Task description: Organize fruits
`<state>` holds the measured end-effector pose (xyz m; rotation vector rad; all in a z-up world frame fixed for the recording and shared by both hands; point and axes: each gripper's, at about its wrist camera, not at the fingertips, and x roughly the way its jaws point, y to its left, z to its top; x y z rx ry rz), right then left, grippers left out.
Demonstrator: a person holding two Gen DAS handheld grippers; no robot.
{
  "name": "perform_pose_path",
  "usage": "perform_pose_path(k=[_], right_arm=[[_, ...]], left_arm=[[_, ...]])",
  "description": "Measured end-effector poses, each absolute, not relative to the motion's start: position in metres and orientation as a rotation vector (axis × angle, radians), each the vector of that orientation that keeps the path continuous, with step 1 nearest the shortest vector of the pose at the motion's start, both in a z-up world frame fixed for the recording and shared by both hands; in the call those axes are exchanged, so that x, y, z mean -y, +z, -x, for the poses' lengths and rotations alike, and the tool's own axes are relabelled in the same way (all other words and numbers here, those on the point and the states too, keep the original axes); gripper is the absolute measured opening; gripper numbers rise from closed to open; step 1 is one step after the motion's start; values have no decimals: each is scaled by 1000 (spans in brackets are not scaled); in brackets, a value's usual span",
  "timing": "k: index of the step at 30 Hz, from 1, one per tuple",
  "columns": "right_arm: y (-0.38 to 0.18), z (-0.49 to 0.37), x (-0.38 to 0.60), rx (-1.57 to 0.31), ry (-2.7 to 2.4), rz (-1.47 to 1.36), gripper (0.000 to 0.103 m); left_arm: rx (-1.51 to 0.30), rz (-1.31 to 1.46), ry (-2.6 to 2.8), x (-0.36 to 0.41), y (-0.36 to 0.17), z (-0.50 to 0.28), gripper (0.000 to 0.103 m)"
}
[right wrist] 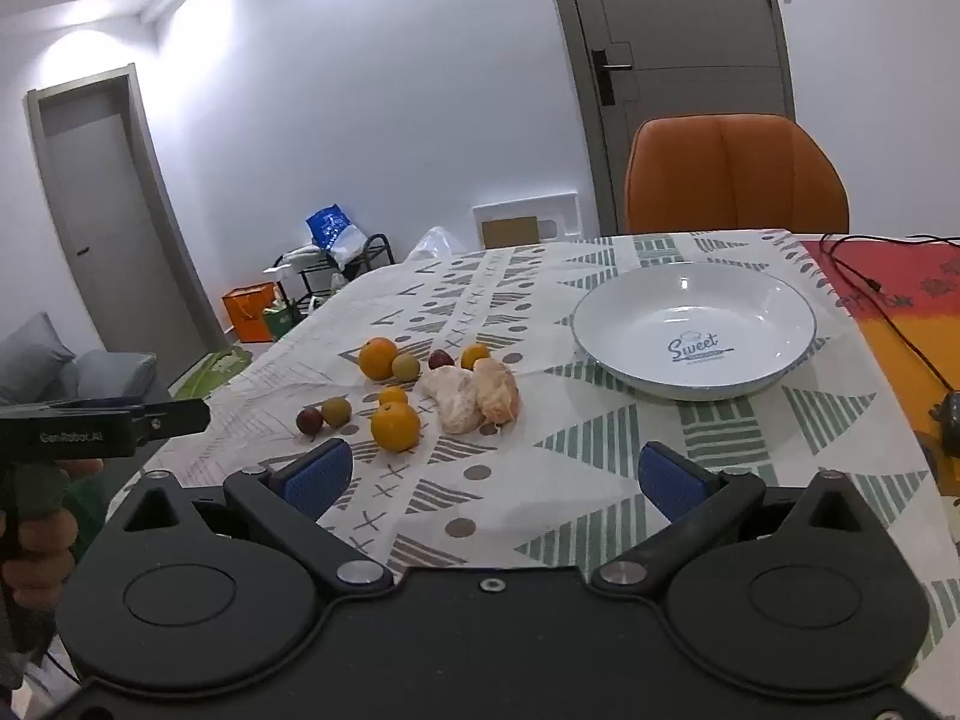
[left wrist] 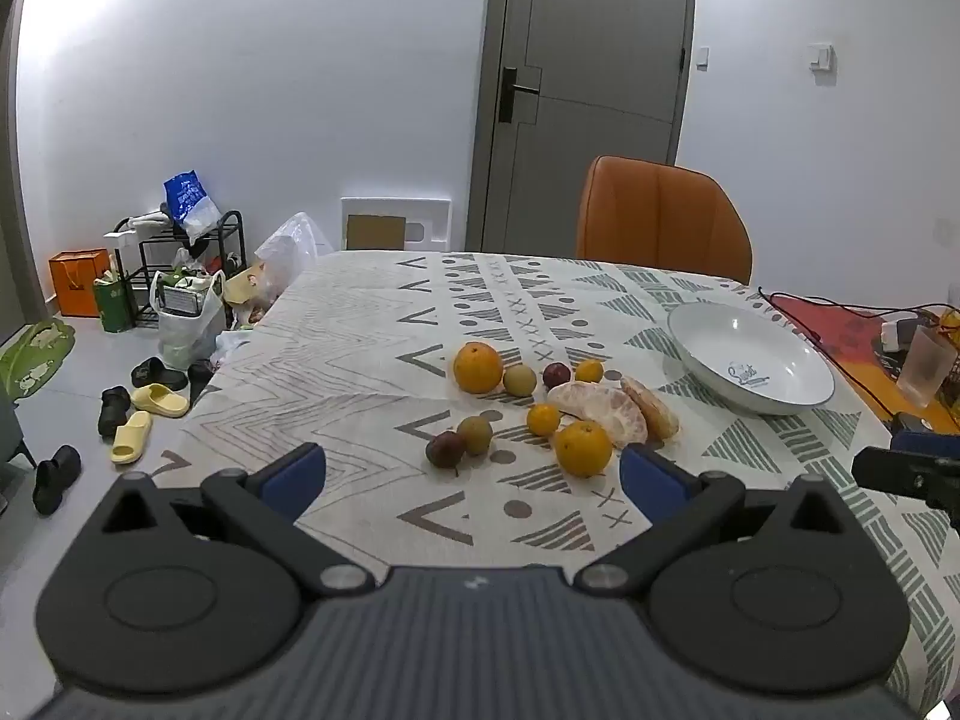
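Both grippers (left wrist: 474, 474) (right wrist: 492, 474) wide, holding nothing | fruits (left wrist: 540, 402) scattered loose on tablecloth (right wrist: 600, 480) | plate (right wrist: 600, 348) sat bare nearby, probably their destination

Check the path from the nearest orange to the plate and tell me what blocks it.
The two peeled pieces lie just beyond the nearest orange, toward the plate. A straight slide would hit them; lifted over, nothing visible blocks it. The plate holds nothing.

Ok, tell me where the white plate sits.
The white plate sits empty on the patterned tablecloth, right of the fruit cluster, in front of the orange chair.
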<state>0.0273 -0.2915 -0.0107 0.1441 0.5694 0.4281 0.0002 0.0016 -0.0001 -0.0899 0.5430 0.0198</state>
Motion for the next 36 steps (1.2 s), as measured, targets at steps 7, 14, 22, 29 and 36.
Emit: perform_pose_path(k=[7,14,22,29,36], right_arm=[[-12,-34,292,-607,432,-132,103],[-14,-34,291,-607,422,-116,103],[-15,-33,289,-614,414,-101,103],[-15,-34,289,-621,408,-97,103],[-16,-34,288,-627,408,-92,103]], left_arm=[[-545,80,19,2,-6,0,103],[-551,76,20,2,-3,-1,103],[-558,75,20,2,-5,-2,103],[-560,76,21,1,-6,-1,103],[-561,76,22,0,-6,-1,103]])
